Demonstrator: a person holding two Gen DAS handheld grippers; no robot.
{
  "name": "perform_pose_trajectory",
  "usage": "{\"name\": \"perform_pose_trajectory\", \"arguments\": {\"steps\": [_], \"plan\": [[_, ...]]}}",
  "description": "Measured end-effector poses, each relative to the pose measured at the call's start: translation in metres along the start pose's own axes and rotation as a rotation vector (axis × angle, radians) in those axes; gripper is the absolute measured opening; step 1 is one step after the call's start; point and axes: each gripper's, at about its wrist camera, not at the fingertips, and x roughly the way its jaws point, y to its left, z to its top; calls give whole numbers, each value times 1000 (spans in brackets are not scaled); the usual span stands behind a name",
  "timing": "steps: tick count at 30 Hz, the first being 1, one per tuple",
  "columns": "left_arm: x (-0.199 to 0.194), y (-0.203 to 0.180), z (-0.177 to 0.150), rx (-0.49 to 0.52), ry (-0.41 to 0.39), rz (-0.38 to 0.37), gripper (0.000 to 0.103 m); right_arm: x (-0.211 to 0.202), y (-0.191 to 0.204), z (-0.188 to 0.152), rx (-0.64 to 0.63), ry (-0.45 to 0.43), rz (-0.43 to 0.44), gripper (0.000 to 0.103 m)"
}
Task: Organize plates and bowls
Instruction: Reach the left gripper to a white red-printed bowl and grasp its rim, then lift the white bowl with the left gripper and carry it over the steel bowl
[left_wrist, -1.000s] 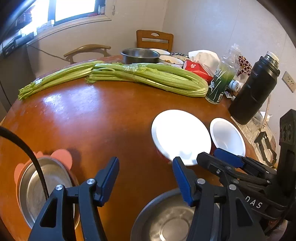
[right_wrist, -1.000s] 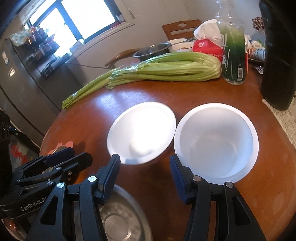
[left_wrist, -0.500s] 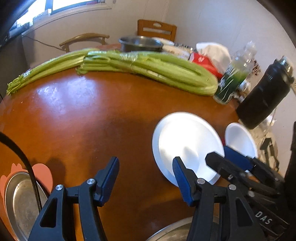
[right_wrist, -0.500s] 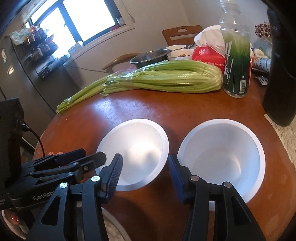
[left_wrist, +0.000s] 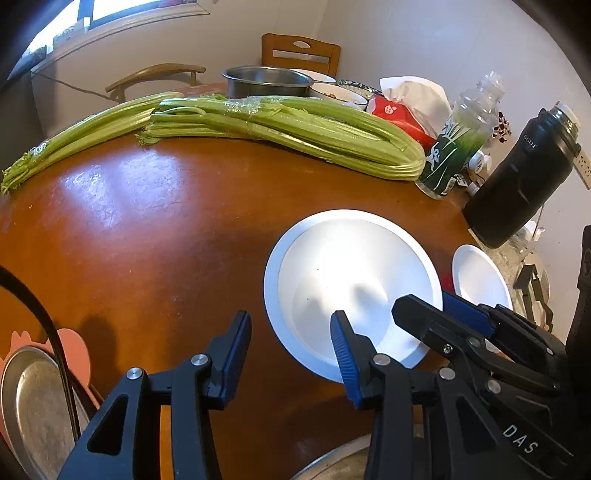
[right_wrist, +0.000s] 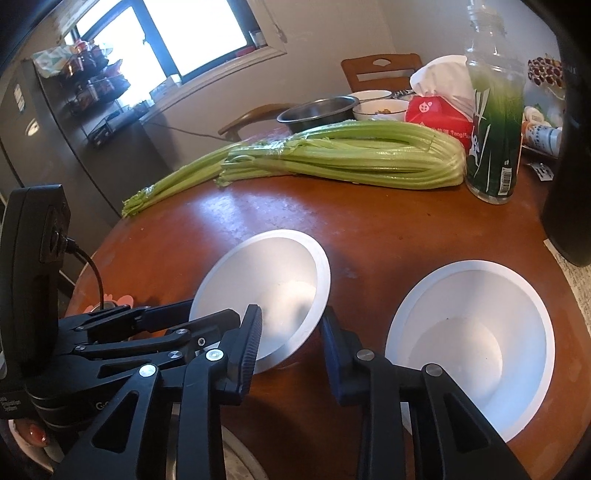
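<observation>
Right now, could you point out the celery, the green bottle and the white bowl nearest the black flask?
celery (right_wrist: 343, 155): right wrist view, on the middle of the stalks.
green bottle (right_wrist: 493, 122): right wrist view, on its green label.
white bowl (right_wrist: 469, 347): right wrist view, on its inner floor.

On the round brown table (left_wrist: 155, 236) sits a white bowl (left_wrist: 351, 273), its near rim between the blue-padded jaws of the left gripper (left_wrist: 291, 343), one jaw inside the bowl and one outside it. The right gripper (left_wrist: 439, 306) reaches in from the right over the same bowl's far edge, its jaws closing. A smaller white bowl (left_wrist: 478, 278) lies beyond it (partly hidden). Celery (left_wrist: 288, 129), a green bottle (left_wrist: 458, 144) and a black flask (left_wrist: 521, 184) stand farther back.
</observation>
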Motion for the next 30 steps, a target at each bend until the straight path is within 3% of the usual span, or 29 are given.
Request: {"name": "perform_pose_trajectory", "arguments": {"steps": [13, 30], "plan": [[-31, -1, -9, 2, -43, -2, 44, -24, 17, -2, -29, -30, 24, 34], [2, 7, -3, -39, 22, -73, 45, 1, -7, -5, 72, 39, 33, 34]]}}
